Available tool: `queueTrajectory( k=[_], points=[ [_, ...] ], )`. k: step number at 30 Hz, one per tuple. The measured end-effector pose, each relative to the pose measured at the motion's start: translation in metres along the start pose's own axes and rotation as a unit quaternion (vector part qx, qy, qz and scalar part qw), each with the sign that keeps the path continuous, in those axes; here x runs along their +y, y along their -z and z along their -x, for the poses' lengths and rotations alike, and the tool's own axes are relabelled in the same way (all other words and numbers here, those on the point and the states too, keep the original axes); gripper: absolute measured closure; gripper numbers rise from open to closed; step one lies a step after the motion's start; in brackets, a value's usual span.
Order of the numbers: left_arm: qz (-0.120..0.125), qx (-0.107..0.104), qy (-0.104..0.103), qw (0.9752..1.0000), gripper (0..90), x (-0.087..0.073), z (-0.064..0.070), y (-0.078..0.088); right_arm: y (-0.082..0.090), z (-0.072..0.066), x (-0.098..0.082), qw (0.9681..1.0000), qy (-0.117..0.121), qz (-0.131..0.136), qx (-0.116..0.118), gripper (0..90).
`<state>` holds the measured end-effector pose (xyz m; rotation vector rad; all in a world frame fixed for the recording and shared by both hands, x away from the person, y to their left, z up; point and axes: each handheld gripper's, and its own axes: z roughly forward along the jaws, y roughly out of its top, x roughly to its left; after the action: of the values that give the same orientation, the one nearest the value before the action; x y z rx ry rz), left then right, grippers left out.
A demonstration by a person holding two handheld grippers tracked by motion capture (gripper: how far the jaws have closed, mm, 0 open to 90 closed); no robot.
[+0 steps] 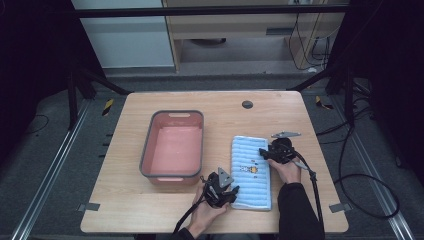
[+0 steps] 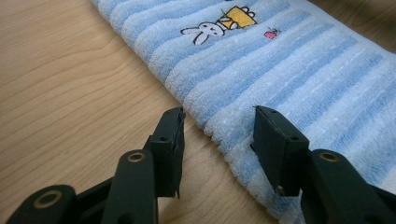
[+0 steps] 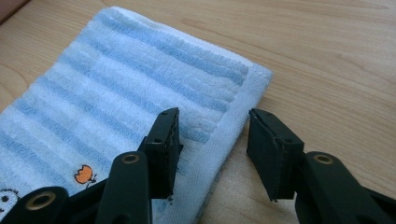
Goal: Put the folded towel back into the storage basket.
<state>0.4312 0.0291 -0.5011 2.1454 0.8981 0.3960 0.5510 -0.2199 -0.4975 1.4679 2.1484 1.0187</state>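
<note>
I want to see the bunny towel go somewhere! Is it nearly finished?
Not yet. The towel already lies folded flat on the table. Right now the left gripper straddles its one long edge and the right gripper the other, jaws open and not yet pinching. Grabbing and lifting are still to come, maybe toward the pink tub, which is empty.

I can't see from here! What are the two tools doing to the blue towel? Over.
Left tool open, straddling towel edge. Right tool open, straddling opposite edge. Towel flat, folded, not lifted. Pink bin beside it, nothing blocking.
</note>
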Motion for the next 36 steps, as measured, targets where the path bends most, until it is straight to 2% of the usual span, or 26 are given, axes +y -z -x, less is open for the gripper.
queueTrajectory(
  k=[3,8,13,20,29,33,36],
  points=[
    [-0.001,-0.001,0.003,1.0,55.2,-0.0002,0.0004,-0.0005,-0.0011,0.0003,-0.0008,1.0,-0.006,-0.003,0.002,55.8],
    [-0.005,-0.013,0.023,0.9996,59.7,0.0001,-0.0004,-0.0015,-0.0014,-0.0003,-0.0017,0.9999,-0.009,-0.001,0.007,59.1],
    [-0.007,-0.012,0.025,0.9996,66.6,0.0003,0.0027,-0.0011,-0.0015,-0.0026,-0.0021,0.9999,-0.011,-0.001,0.011,66.3],
    [-0.003,-0.023,0.036,0.9991,77.1,-0.0005,0.0035,-0.0015,-0.0022,-0.0036,-0.0023,0.9994,-0.022,0.001,0.026,76.9],
    [0.006,-0.017,0.032,0.9993,84.9,-0.0013,0.0062,-0.0014,-0.0012,-0.0054,-0.0014,0.9995,-0.016,0.007,0.026,80.8],
    [0.016,-0.028,0.043,0.9986,85.8,-0.0026,0.0037,-0.0003,0.0024,-0.0068,0.0004,0.9996,-0.008,0.013,0.022,81.4],
    [0.022,-0.031,0.041,0.9984,86.1,-0.0019,0.0038,0.0019,0.0073,-0.0077,0.0027,0.9994,-0.007,0.023,0.026,81.7]
  ],
)
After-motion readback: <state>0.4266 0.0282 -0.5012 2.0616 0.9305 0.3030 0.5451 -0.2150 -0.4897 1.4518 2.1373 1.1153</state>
